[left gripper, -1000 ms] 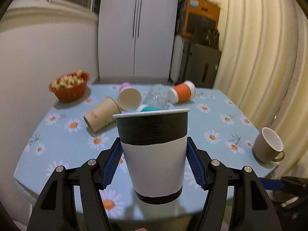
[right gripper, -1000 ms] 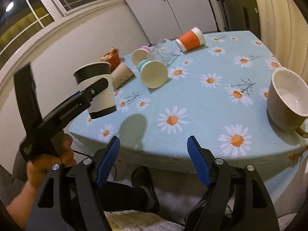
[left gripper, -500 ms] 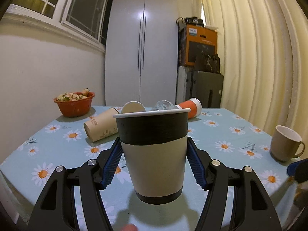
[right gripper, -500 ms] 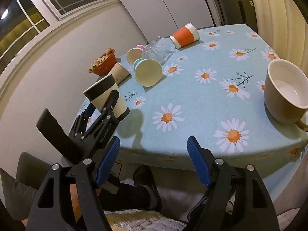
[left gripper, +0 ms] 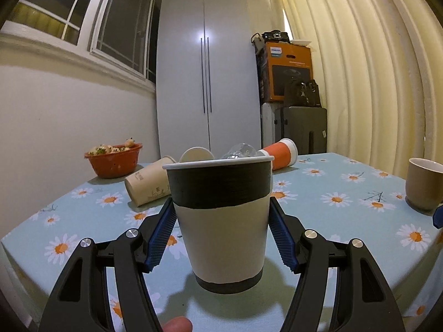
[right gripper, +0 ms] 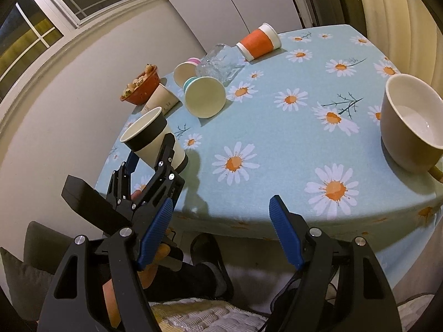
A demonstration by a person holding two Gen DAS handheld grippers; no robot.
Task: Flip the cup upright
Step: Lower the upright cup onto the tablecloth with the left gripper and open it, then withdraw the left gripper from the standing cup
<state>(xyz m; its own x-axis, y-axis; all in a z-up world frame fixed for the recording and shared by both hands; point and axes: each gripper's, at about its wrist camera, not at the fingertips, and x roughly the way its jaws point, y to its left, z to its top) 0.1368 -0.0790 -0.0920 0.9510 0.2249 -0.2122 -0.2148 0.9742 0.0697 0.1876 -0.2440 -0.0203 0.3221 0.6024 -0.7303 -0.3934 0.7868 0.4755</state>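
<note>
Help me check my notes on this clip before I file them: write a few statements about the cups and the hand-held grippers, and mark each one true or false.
1. The black-and-white paper cup stands mouth up between the fingers of the left hand-held gripper. True.
2. The orange cup stands upright. False: it lies on its side on the table.
3. The right hand-held gripper holds the mug. False: it is open and empty, off the near table edge.
4. The clear glass lies on its side. True.
5. The red bowl is empty. False: it holds food.
</note>
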